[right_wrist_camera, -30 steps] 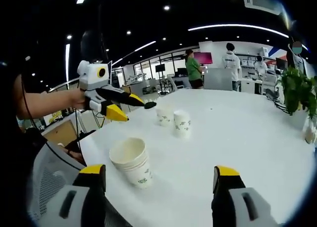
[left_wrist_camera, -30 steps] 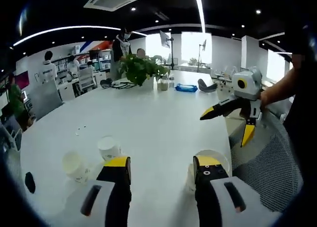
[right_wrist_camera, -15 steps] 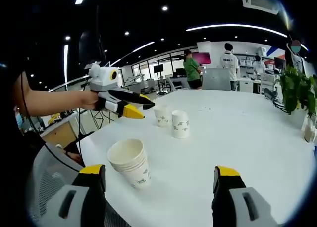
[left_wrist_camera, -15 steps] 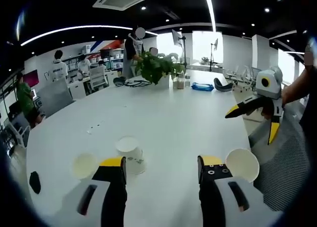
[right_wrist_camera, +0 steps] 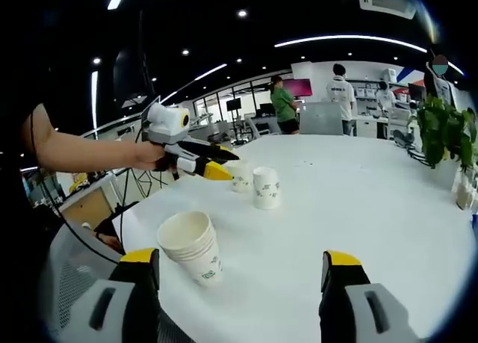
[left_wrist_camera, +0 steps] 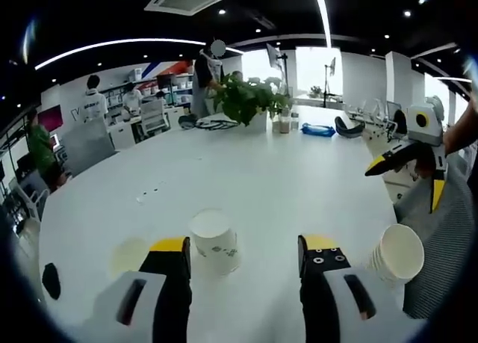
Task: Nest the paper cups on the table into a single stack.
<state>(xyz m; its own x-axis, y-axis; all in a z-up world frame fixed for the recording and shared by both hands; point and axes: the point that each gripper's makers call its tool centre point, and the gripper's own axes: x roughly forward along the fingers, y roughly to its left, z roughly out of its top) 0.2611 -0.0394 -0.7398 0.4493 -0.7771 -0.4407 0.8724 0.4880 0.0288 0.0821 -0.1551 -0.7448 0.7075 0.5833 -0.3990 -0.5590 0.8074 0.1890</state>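
The table [right_wrist_camera: 358,208] has a smooth white top with a soft sheen. The paper cups [right_wrist_camera: 190,247] look matt, off-white, with small green print. The left gripper [right_wrist_camera: 220,164] is smooth grey, black and yellow plastic. The chair back [left_wrist_camera: 441,261] beside the table is grey mesh cloth.

- Paper cups [right_wrist_camera: 266,187]: white with small green print.
- Stack of cups [right_wrist_camera: 189,246]: white, cream inside.
- Desk [left_wrist_camera: 246,171]: plain white.
- Left tongs [left_wrist_camera: 243,262]: grey, yellow-tipped, with black.
- Potted plant [left_wrist_camera: 246,100]: green.
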